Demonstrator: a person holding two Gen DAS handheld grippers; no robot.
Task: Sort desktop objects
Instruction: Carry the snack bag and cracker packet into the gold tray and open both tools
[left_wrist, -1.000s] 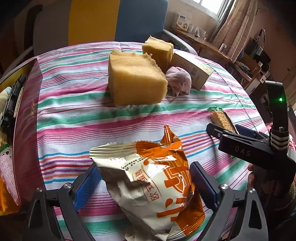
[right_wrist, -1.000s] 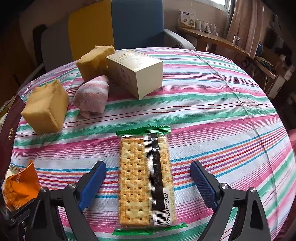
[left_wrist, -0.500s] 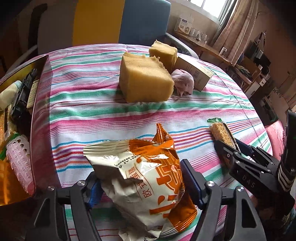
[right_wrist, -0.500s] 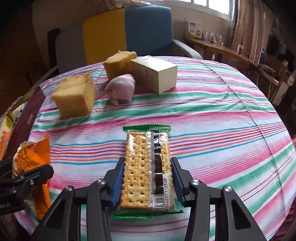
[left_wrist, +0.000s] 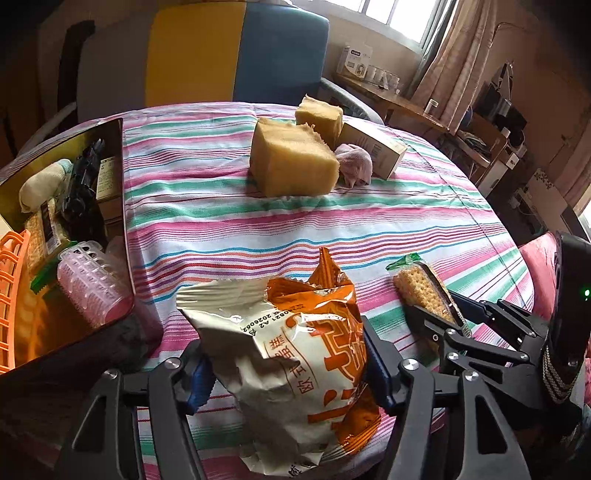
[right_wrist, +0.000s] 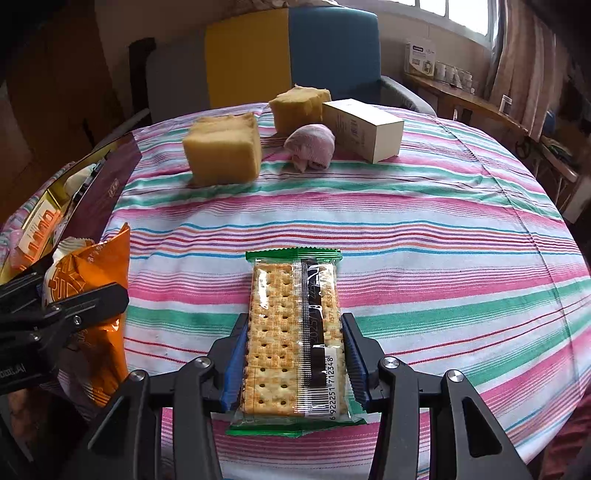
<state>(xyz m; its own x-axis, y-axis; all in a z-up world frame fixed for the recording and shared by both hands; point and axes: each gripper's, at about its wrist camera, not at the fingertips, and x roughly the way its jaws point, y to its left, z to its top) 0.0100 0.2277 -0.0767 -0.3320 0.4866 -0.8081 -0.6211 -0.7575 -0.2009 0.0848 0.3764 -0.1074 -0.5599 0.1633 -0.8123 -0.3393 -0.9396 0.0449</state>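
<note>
Fig.: L gripper (left_wrist: 284, 373) closing on snack bag (left_wrist: 291, 354); R gripper (right_wrist: 293, 365) clamped on cracker pack (right_wrist: 295, 332), near table's front edge. Best lifted level, w/o crushing.

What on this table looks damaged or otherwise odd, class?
The two yellow sponge blocks have ragged, torn top edges. The orange snack bag is crumpled between the left gripper pads as its jaws close. Nothing looks spilled.
</note>
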